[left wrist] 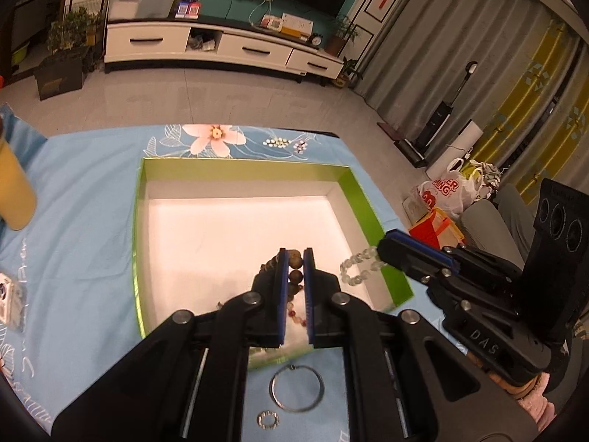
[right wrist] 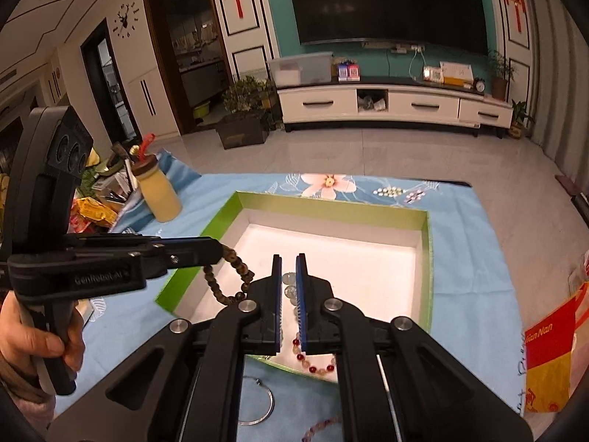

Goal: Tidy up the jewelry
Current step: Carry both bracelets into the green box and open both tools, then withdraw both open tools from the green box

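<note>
Right between the left gripper's (left wrist: 295,258) blue pads hangs a brown bead bracelet (left wrist: 295,276), clamped tight, dangling over the near part of the green-walled box (left wrist: 362,199). Beside it, to its right, the right gripper (right wrist: 289,263) is likewise clenched on a clear bead bracelet (left wrist: 359,263), which hangs just inside the box's right wall. Ahead of both tools the white box floor (left wrist: 235,228) lies wide and bare up to the far wall. Behind the tips, across the box's near edge, lies a red and pale bead strand (right wrist: 316,362); closer still, on the blue cloth (left wrist: 81,221), lie a thin silver bangle (left wrist: 296,387) and a small sparkly ring (left wrist: 268,420).

Both grippers tilt downward toward the box. The right wrist view shows a hand (right wrist: 35,339) wrapped round the left gripper's handle, and a yellow jar (right wrist: 160,195) off to the left. Beyond the far wall, small pale bead pieces (left wrist: 285,143) lie on the cloth.
</note>
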`<state>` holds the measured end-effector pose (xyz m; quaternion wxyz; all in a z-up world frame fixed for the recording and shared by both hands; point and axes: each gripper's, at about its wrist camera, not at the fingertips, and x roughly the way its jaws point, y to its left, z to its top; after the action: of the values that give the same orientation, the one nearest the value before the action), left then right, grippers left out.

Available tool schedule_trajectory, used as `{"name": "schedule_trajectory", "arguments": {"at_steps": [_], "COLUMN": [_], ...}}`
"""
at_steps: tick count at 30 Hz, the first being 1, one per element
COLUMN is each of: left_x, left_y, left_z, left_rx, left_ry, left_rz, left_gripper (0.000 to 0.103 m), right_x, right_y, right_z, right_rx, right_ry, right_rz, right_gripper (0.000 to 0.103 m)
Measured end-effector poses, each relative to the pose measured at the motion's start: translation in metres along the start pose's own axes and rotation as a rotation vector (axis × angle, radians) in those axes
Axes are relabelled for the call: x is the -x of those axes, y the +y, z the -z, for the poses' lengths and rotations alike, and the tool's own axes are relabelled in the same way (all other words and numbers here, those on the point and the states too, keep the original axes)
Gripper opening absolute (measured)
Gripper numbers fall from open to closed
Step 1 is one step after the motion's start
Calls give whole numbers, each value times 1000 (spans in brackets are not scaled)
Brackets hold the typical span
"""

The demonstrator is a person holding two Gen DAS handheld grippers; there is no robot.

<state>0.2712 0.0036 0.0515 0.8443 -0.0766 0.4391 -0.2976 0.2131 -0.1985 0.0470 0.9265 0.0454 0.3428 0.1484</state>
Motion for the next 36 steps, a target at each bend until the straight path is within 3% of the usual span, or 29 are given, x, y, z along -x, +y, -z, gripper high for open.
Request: {"name": "schedule_trajectory", "arguments": {"at_steps": [13,21,22,24,26,27,36], "left_x": [-69,-78,-78,-75,-66,-60,6], "left_y": [18,21,21,23,22,20,4], "left_z": [-14,-13,-13,-15,-16,-17,-3], "left_rx": [18,-4,-6,3,4,1,-3], "left_ry": [110,134,132,124,94,77,-18], "left_rz": [-78,-130,-139,-153,-166,-178,-183], "left_gripper": [8,10,13,41,64,72,95], "right_x": [-83,-95,-96,-94,-89,-86,-16], "right_y": [-17,-30,-31,-35,-37,-37,-51], "right_z": [-3,2,2,1,1,1,9], "right_rx": [-31,-50,-51,-66,-79,-80,-126], "right_ry": [165,217,225,226,216,210,120], "right_rz": [34,72,76,102,94,102,117], "right_gripper": [7,7,7,20,24,33,55]}}
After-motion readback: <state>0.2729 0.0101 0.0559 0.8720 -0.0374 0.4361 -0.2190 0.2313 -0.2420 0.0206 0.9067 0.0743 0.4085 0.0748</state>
